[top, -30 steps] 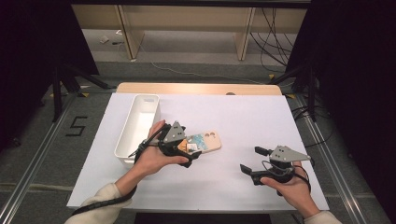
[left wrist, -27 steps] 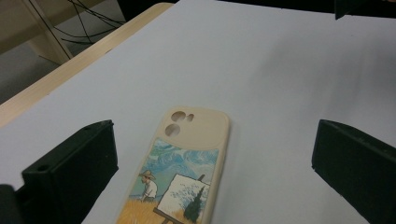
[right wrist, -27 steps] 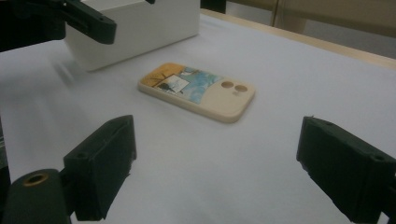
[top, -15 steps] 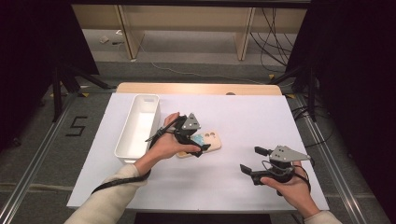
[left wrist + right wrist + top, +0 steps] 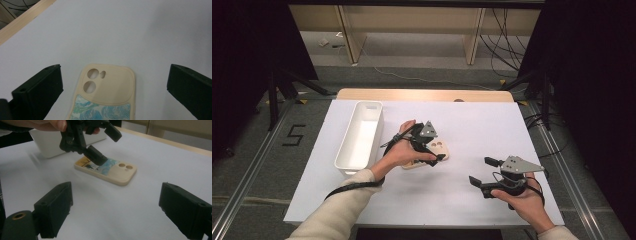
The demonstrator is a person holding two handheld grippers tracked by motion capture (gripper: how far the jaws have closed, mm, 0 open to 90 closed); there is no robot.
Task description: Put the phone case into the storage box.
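Observation:
A cream phone case (image 5: 442, 148) with a blue-green wave print lies flat, back up, on the white table sheet (image 5: 472, 125). Two camera holes mark its far end (image 5: 107, 92). My left gripper (image 5: 432, 150) hovers just above the case, open, with one jaw over either side (image 5: 113, 77). Seen from the right gripper view, the left gripper (image 5: 106, 145) tilts down over the printed end of the case (image 5: 117, 173). Near the table's front right, my right gripper (image 5: 484, 171) is held open and holds nothing (image 5: 117, 205).
A long white bin (image 5: 347, 145) stands left of the case, its open top showing a bare floor. It also appears behind the left hand (image 5: 50, 143). A wooden table edge (image 5: 422, 95) runs along the back.
My left gripper has moved right and slightly away, from beside the case to over it. The case and the right gripper have stayed put.

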